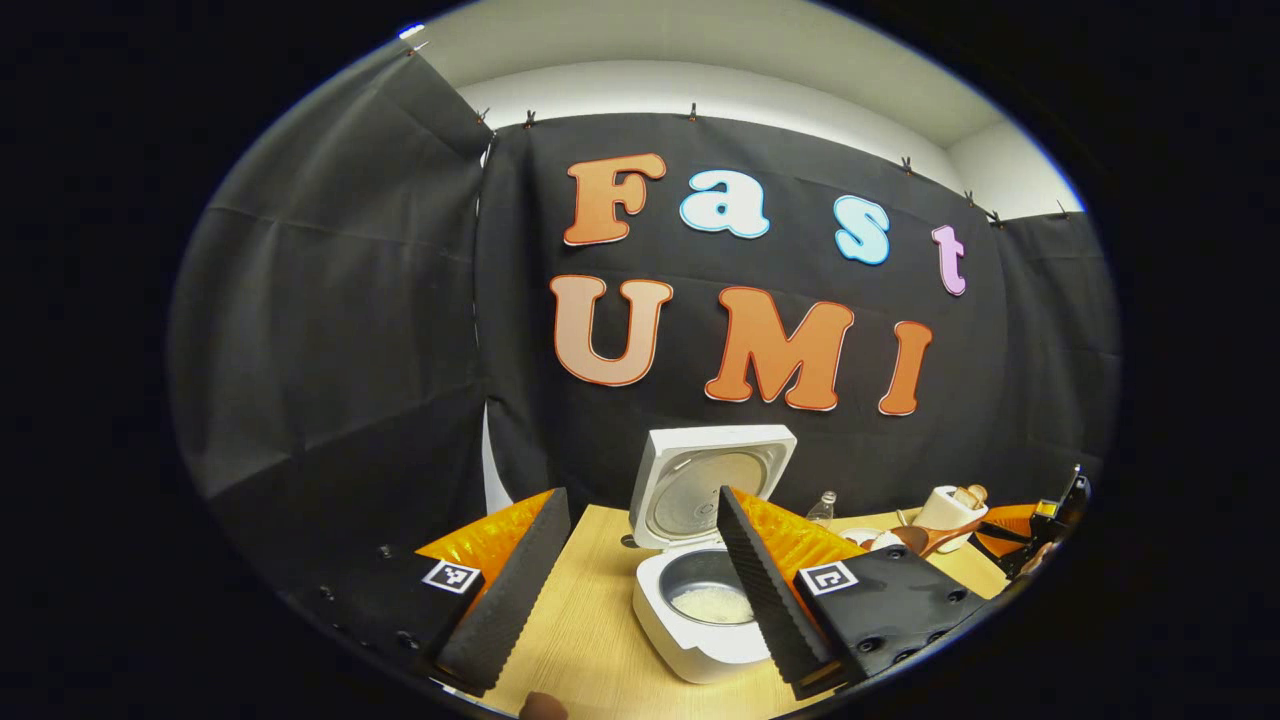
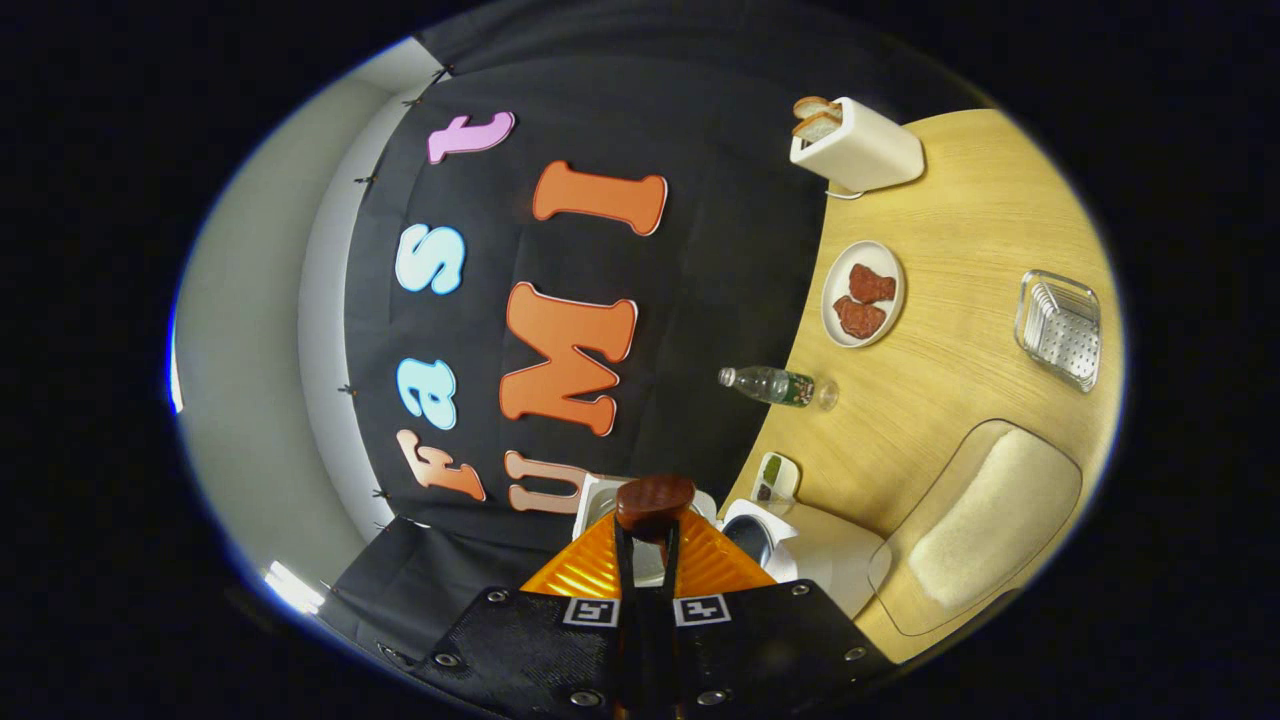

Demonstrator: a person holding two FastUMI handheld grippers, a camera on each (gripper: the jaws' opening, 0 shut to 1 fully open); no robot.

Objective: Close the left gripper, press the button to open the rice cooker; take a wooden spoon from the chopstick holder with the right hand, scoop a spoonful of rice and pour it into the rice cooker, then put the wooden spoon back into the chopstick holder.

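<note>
With the lid up, the rice cooker [image 1: 700,560] sits at 6 o'clock in your left gripper view, between your left gripper's [image 1: 640,590] two fingers. Those jaws stand wide apart, holding nothing. The pot is uncovered, with a patch of white rice [image 1: 712,604] on its bottom. The lid [image 1: 710,482] stands upright behind the pot, inner side facing you.

At 4 o'clock in the same view, the chopstick holder [image 1: 945,512] stands on the worktop [image 1: 590,640], well apart from the cooker. Just in front of it is the wooden spoon [image 1: 918,540], bowl toward the cooker, its handle running to your right gripper [image 1: 1045,530] at the edge.

In the right gripper view, your right gripper's [image 2: 648,570] jaws are closed on the wooden spoon's handle; the spoon bowl [image 2: 655,503] sticks out past the fingertips at 6 o'clock. Whether the bowl carries rice, I cannot tell. The view is rolled, so the worktop [image 2: 960,400] lies at 3 o'clock. The open cooker [image 2: 780,545] is just beside the spoon bowl, partly hidden by the gripper.

Also on the worktop in that view: toaster [image 2: 858,148] with bread at 1 o'clock, plate [image 2: 863,293] with two brown pieces at 2 o'clock, bottle [image 2: 775,385] near centre, clear tray [image 2: 1060,328] at 3 o'clock, a clear container of rice [image 2: 985,525] at 4 o'clock.
</note>
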